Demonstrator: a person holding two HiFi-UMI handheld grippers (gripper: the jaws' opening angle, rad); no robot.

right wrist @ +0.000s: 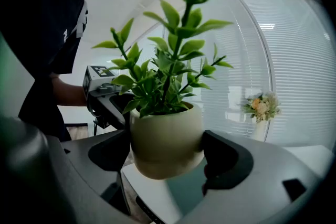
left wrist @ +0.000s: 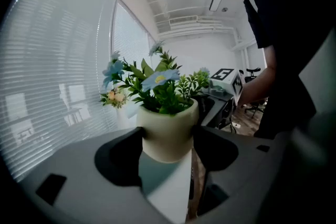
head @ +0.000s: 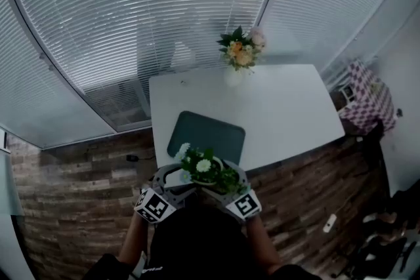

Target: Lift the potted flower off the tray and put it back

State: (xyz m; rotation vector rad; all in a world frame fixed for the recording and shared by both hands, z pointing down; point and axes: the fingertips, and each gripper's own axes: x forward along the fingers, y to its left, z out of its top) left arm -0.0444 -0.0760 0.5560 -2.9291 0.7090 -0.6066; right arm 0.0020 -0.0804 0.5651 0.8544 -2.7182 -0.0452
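Cream potted flower (head: 205, 170), one, clamped by fingers of left gripper (left wrist: 167, 141) and right gripper (right wrist: 165, 147), over one tray (head: 209, 132)

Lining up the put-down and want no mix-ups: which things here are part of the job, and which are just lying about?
Part of the job:
- potted flower, held up clear of the tray
- left gripper and right gripper, both shut on its pot
- dark tray on the table

Just lying about:
- vase of flowers at the table's far edge
- checked cloth to the right
- blinds
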